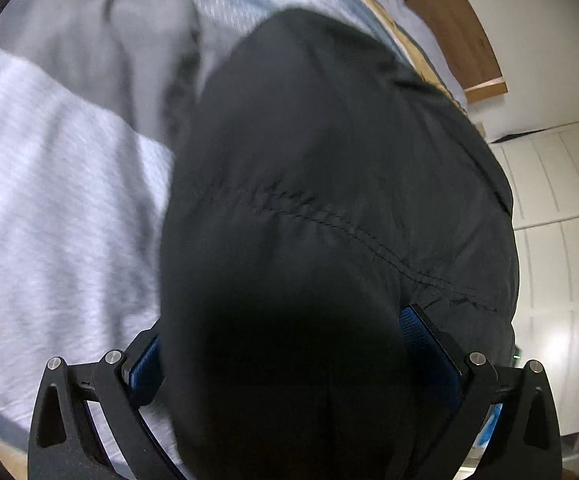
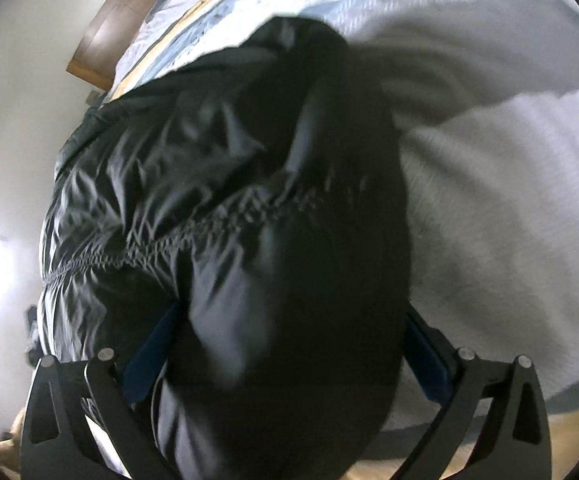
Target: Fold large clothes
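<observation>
both grippers, left gripper and right gripper, stand wide around the puffy black jacket above the bed; can't tell if the pads actually bite, so the slick fabric might slide out and flop crooked.

1. The left wrist view is aimed steeply down, very close over a black jacket on a bed.
2. The right wrist view is angled likewise, equally close.
3. Jacket, bed and wooden headboard are shared.
</observation>
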{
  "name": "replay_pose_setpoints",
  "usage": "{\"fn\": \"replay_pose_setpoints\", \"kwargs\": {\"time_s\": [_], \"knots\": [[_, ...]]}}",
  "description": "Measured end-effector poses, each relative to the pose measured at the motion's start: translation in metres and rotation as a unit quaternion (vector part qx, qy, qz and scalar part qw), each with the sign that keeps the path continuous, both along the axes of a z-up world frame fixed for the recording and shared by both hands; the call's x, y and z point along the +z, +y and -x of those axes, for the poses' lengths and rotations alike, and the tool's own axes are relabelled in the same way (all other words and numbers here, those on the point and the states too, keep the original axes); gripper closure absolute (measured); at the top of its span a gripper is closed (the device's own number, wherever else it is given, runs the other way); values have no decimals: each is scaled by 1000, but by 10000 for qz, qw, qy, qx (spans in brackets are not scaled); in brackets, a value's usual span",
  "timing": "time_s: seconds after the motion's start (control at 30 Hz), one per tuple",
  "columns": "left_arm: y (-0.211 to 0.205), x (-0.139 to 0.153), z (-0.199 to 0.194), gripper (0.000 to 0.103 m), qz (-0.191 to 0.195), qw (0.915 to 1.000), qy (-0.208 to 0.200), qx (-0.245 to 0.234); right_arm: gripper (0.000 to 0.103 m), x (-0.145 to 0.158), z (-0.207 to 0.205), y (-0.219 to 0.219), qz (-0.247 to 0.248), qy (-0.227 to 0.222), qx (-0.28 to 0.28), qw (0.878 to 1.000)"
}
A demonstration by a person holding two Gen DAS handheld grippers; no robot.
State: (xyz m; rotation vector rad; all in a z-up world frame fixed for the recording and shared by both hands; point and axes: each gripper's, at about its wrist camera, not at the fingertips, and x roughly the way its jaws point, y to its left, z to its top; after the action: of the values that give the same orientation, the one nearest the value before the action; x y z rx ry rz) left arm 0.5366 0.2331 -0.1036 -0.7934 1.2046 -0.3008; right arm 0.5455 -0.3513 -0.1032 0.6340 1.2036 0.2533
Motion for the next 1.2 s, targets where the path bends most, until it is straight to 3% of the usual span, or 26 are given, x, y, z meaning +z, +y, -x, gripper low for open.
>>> {"fn": "replay_pose_setpoints", "kwargs": {"time_s": [0.17,0.27,0.47,0.63,0.67,0.7,0.77,0.83,0.93,1.03,1.2], "knots": [[-10,-18,0,1,625,9979,152,-97,0,-36,-10,10,-1040,255,180,9941],[-17,-22,0,1,924,9954,175,-156,0,-40,-18,27,-1263,297,427,9906],[-27,-32,-7,1,877,9956,295,-111,0,-55,-25,32,-1523,379,536,9862],[-41,-23,-2,1,599,9980,224,-2,0,-58,-27,38,-1514,396,419,9868],[-43,-20,0,10,595,9981,159,0,0,-57,-25,39,-1511,401,389,9869],[-44,-16,3,27,712,9974,65,12,0,-56,-25,40,-1493,403,358,9873],[-48,-8,8,44,895,9959,-56,80,1,-52,-24,40,-1531,404,283,9870],[-56,3,13,57,871,9960,-197,66,15,-47,-13,46,-1605,327,215,9863],[-65,20,16,67,896,9954,-311,117,48,-34,-8,49,-1795,157,157,9835],[-77,42,12,73,827,9952,-513,91,63,-10,-12,60,-1645,-44,235,9861],[-93,101,2,78,741,9903,-1162,-179,73,57,-20,87,-1236,-815,510,9877]]}}
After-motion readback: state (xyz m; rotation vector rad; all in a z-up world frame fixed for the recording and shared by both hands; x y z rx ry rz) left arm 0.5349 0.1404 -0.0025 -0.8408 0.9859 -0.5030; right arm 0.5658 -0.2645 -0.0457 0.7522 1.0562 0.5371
